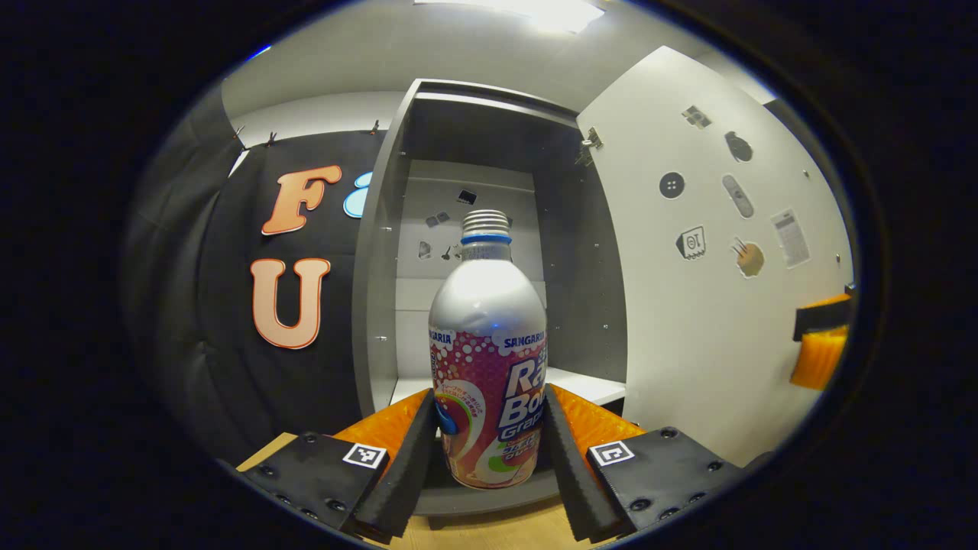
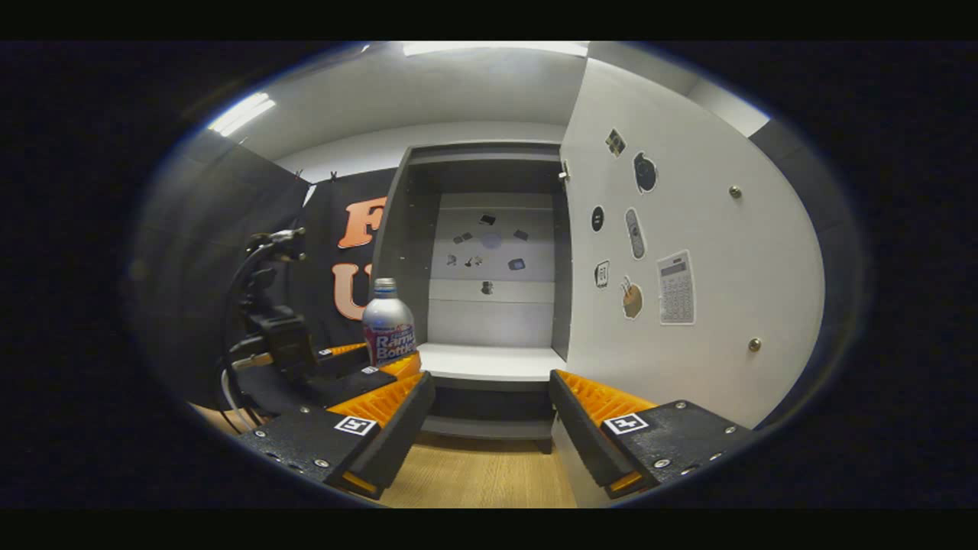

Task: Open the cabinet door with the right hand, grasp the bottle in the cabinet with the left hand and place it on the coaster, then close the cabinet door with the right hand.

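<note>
Jaws of the left gripper (image 1: 489, 451) press on the bottle (image 1: 489, 367) from both sides, holding it upright in front of the open cabinet (image 2: 489, 359), seemingly clear of its shelf. Further right, the right gripper (image 2: 493, 428) stands with its 2 fingers spread wide, beside the swung-out cabinet door (image 2: 710, 252).

Both views toward the open cabinet (image 2: 489, 305), left gripper view nearer.
</note>
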Demonstrator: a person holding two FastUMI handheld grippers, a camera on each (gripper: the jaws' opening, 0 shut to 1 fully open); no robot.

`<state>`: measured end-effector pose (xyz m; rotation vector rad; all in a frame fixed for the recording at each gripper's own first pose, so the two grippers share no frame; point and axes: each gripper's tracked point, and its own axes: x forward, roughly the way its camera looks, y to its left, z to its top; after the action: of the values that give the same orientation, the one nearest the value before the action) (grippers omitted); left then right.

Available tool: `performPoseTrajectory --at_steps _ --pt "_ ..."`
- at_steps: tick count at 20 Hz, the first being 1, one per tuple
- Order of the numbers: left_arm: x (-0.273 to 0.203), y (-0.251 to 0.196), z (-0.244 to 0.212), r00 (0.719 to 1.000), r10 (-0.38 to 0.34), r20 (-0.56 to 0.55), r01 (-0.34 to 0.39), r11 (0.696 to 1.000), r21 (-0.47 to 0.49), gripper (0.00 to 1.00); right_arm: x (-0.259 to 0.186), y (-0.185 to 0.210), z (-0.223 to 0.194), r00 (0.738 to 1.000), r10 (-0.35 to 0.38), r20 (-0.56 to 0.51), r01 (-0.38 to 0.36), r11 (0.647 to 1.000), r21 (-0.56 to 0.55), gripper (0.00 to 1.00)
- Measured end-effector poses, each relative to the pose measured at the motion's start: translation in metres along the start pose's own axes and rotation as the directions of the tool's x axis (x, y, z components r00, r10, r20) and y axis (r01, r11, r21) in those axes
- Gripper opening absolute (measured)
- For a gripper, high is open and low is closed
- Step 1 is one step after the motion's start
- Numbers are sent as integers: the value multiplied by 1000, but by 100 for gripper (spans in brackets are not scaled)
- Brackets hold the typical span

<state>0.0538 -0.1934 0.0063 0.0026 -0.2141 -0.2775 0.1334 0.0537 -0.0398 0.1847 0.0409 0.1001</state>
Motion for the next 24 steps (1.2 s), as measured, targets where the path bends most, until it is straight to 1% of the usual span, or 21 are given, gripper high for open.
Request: performPoseTrajectory --at_steps 1,2,4,9,11,13,14,15,17,18,19,21,22,24 --pt "-15 0 -7 1000 0 -10 0 1000 1 82 -1 0 -2 1000 -5 -6 5 1000 9 94" --pt "-30 1 -16 1000 2 -22 -3 1000 -7 81 -3 2 -3 1000 -9 -11 9 1000 18 94" --pt "-54 5 -33 999 8 -52 -9 1000 -24 82 -9 6 -7 1000 -20 -17 21 999 28 92" --pt "-99 26 -88 990 8 -140 -14 999 -39 82 -18 21 -27 996 -63 -63 66 997 49 92" --pt "-113 32 -115 986 -3 -168 -1 1000 -23 82 -26 28 -42 991 -90 -102 96 994 50 92" --pt "-130 36 -144 981 -18 -191 15 1000 -14 82 -38 36 -62 983 -114 -147 118 993 25 93" --pt "-137 38 -159 977 -27 -209 25 1000 -11 80 -45 38 -69 978 -124 -167 127 992 10 93" --pt "-144 38 -174 974 -28 -227 27 1000 -9 82 -54 41 -79 973 -131 -190 133 991 -4 93" --pt "-157 41 -201 967 -21 -255 15 1000 -23 82 -70 52 -88 969 -123 -213 122 992 -19 93" --pt "-162 43 -213 963 -11 -269 2 999 -33 81 -77 57 -92 968 -117 -222 112 993 -32 93" --pt "-165 45 -225 959 3 -284 -13 999 -35 82 -81 59 -95 966 -110 -233 101 994 -50 93" --pt "-166 50 -242 956 30 -292 -40 999 -27 84 -82 64 -102 962 -92 -255 77 995 -68 93" --pt "-165 51 -248 957 41 -288 -51 998 -25 82 -81 68 -105 961 -77 -266 62 996 -65 93" --pt "-162 54 -261 954 55 -293 -63 998 -18 82 -78 71 -114 955 -66 -291 51 997 -60 93"
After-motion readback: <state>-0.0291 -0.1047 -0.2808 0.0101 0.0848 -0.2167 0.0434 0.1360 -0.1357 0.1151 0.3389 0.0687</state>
